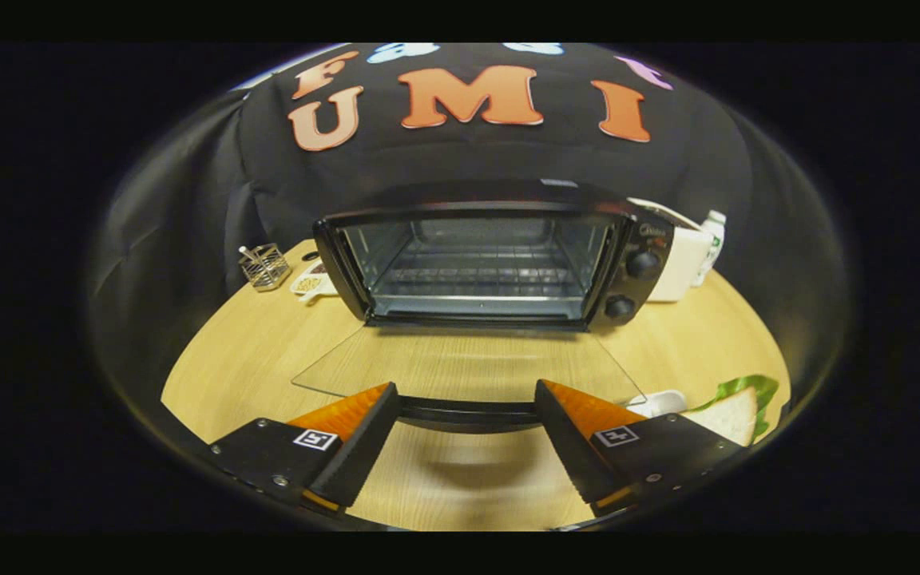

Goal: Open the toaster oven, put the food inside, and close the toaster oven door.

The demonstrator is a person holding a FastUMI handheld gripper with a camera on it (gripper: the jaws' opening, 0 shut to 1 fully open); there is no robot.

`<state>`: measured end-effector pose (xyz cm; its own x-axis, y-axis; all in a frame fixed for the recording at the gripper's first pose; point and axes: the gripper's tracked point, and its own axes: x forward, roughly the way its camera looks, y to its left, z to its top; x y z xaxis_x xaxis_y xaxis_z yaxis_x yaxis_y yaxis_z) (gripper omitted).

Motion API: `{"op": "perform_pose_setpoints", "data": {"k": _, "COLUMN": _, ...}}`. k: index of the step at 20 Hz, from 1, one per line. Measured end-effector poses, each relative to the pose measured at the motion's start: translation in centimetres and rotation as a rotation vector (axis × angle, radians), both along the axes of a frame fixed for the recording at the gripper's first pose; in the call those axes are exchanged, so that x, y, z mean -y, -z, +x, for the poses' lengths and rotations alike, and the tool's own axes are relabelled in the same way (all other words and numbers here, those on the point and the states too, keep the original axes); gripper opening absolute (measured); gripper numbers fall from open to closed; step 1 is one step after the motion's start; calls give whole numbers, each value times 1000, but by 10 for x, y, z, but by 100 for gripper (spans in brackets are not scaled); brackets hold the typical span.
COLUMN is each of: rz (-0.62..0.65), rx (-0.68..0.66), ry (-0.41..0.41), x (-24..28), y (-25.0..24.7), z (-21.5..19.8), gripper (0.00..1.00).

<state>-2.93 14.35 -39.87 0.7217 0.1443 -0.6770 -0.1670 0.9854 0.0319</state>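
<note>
The tongs [466, 399] stand wide apart, their two fingers [356, 423] flanking the dark handle bar [468, 413] of the oven door; the bar runs across the gap between the fingertips, and whether either tip touches it cannot be told, but they are not clamped on it. The handle throws a soft shadow on the wooden counter [220, 367] just below. Beside the right finger, low on the counter, lies the food: a sandwich [735, 411] of white bread with a green leaf curling from its edge, resting on what looks like a small white dish [662, 401], mostly hidden behind the finger.

Just ahead of the fingers the glass door [460, 363] lies folded down flat, nearly level, the wood grain showing through it. Beyond it the toaster oven [492, 263] stands open, its cavity lit, with a wire rack [480, 281] across the middle and nothing on it. Two dark knobs [642, 263] sit one above the other on its right panel.

To the left of the oven, farther back, stand a small wire holder [265, 265] and a flat printed packet [312, 283]. To the right, behind the oven's corner, sit a white box-shaped appliance [680, 267] and a clear bottle [711, 239] with a pale cap, close together
</note>
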Motion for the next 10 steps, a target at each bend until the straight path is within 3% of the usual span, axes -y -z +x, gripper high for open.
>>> {"op": "perform_pose_setpoints", "data": {"k": 5, "rz": -39, "rx": -72, "ry": -22, "x": 6, "y": 42, "z": -11, "gripper": 100}}
{"op": "perform_pose_setpoints", "data": {"k": 10, "rz": 8, "rx": -83, "ry": -36, "x": 9, "y": 29, "z": -11, "gripper": 100}}
